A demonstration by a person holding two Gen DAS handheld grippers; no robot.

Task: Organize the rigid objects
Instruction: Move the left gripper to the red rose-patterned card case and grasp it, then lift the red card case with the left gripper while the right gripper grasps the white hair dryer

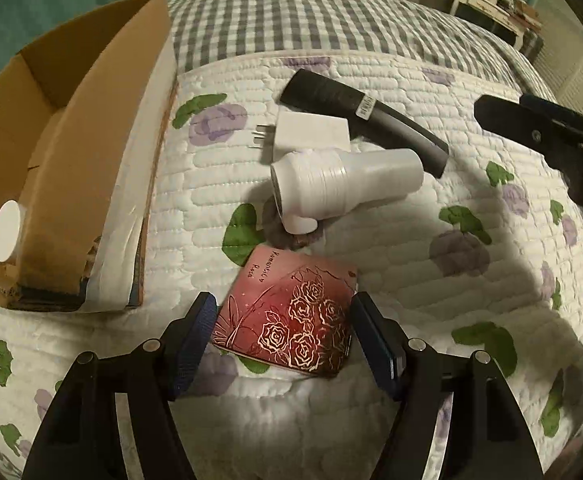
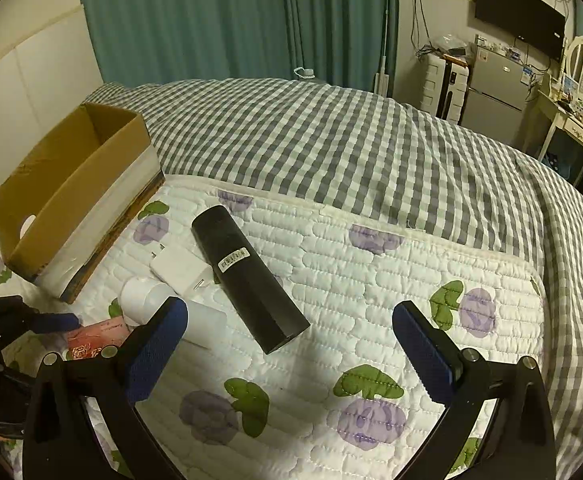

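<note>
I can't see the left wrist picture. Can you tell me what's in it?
The open left gripper straddles a red rose-printed box on a flowery quilt. Behind it lie a white bottle, white charger and black tube; a cardboard box sits left.

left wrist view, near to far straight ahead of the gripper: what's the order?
left gripper → pink rose box → white cylindrical device → white charger → black cylinder → gray checked blanket
</note>
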